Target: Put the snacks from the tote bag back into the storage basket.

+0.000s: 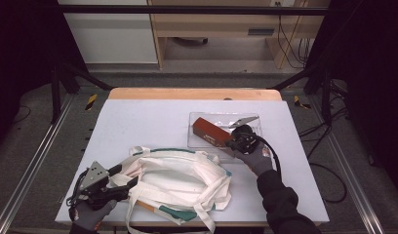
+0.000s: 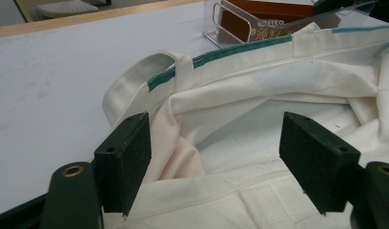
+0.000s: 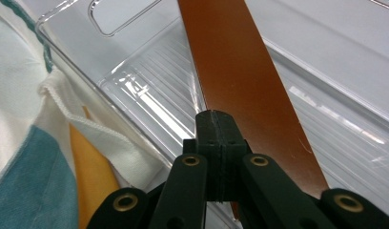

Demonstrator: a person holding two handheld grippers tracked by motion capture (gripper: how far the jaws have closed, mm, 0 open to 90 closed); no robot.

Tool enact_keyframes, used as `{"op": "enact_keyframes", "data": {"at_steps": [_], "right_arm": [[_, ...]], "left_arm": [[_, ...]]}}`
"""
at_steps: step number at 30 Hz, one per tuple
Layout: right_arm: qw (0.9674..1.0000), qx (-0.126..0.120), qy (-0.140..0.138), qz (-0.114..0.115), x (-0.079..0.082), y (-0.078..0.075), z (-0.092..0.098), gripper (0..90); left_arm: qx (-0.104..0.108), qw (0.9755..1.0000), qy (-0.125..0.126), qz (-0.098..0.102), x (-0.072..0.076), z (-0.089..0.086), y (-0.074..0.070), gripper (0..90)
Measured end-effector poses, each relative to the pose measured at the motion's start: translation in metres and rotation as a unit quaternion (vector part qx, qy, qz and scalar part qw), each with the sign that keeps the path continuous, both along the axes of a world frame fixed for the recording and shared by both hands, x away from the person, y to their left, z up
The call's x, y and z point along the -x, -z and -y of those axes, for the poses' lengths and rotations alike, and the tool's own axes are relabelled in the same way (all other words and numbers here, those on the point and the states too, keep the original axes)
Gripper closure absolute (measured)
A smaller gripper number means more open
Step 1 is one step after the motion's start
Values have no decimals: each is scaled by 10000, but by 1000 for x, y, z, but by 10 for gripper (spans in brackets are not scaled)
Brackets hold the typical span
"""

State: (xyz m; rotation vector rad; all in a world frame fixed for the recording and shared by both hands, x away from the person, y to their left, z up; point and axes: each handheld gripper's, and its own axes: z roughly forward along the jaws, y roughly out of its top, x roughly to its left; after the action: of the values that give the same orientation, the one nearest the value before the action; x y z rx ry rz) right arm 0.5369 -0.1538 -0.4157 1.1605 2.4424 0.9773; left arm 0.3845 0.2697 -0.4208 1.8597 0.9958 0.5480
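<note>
Nearest the person lies a white cloth bag (image 1: 180, 183) with green trim, slumped on the table (image 1: 138, 122), its mouth toward the left gripper (image 1: 120, 181). That gripper's jaws stand wide apart around the bag's rim fabric, not pressing it, so the bag is not yet held open. An orange shape shows inside the bag in the right gripper view; it may be something already packed, though I cannot tell. Farther off, a clear plastic tray (image 1: 199, 119) sits just beyond the bag, and in it lies a brown box (image 3: 240, 76). The right gripper (image 3: 216, 125) is clenched with its pads meeting at the box's near end, holding nothing. By my reading the box remains to be gripped, lifted out, and put in the bag.
</note>
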Motion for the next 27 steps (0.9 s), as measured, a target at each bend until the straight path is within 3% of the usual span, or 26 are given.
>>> {"op": "enact_keyframes", "data": {"at_steps": [6,27], "right_arm": [[9995,242,204,43,-5,3,2,900],[9967,277,749,133,-18,6,15,900]], "left_arm": [[-11,10000,2,4,0,0,0,260],[0,10000,4,-6,0,0,0,260]]}}
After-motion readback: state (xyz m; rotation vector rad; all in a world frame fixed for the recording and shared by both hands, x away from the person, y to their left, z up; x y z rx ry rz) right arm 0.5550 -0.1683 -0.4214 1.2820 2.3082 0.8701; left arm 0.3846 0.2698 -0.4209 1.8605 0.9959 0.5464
